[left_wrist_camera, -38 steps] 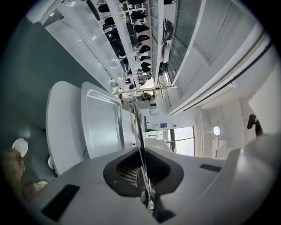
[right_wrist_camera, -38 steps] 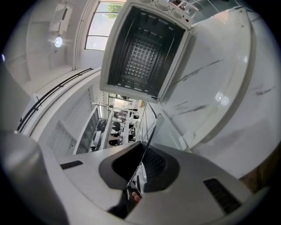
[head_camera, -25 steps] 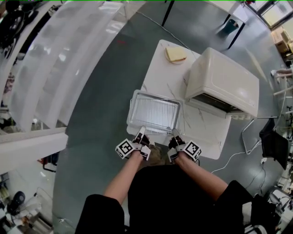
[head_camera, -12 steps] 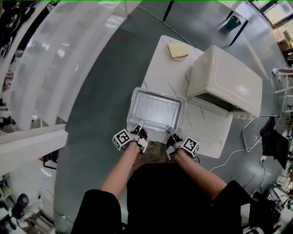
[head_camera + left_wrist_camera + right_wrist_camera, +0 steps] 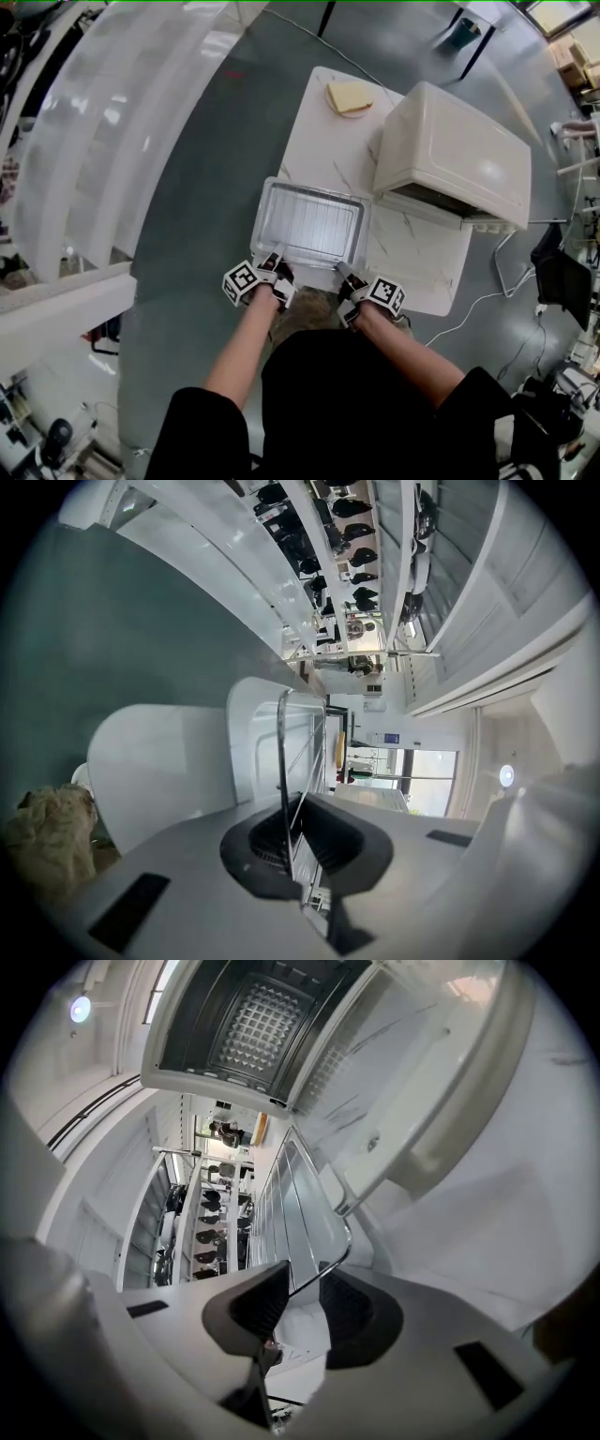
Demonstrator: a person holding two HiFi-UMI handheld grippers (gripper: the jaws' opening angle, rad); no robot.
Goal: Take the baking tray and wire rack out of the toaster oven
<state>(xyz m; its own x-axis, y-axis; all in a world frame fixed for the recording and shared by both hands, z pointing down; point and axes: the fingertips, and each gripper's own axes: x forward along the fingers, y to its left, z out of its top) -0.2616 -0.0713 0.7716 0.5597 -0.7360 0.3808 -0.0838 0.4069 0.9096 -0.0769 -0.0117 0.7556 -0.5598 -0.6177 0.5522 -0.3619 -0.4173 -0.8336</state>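
The metal baking tray (image 5: 265, 192) lies at the white table's near left corner, with the wire rack (image 5: 312, 225) lying in it. My left gripper (image 5: 272, 262) is at the near left edge, shut on the rack's rim wire (image 5: 281, 752), which runs straight into the left gripper's (image 5: 295, 832) jaws. At the near right edge is my right gripper (image 5: 344, 273). In the right gripper view the right gripper's (image 5: 302, 1297) jaws are opening, and the rack's corner wire (image 5: 323, 1269) passes between the pads with a gap. The toaster oven (image 5: 455, 155) stands to the right, its door (image 5: 403, 1082) down and its cavity (image 5: 262, 1016) bare.
A slice of bread on a plate (image 5: 349, 96) sits at the table's far end. The table (image 5: 412, 262) ends just ahead of my hands, over grey floor (image 5: 197, 187). A cable (image 5: 478, 305) trails off the table's right side.
Both grippers have sunk a little with the tray and rack, which now sit lower at the table's near left corner. The oven has not moved.
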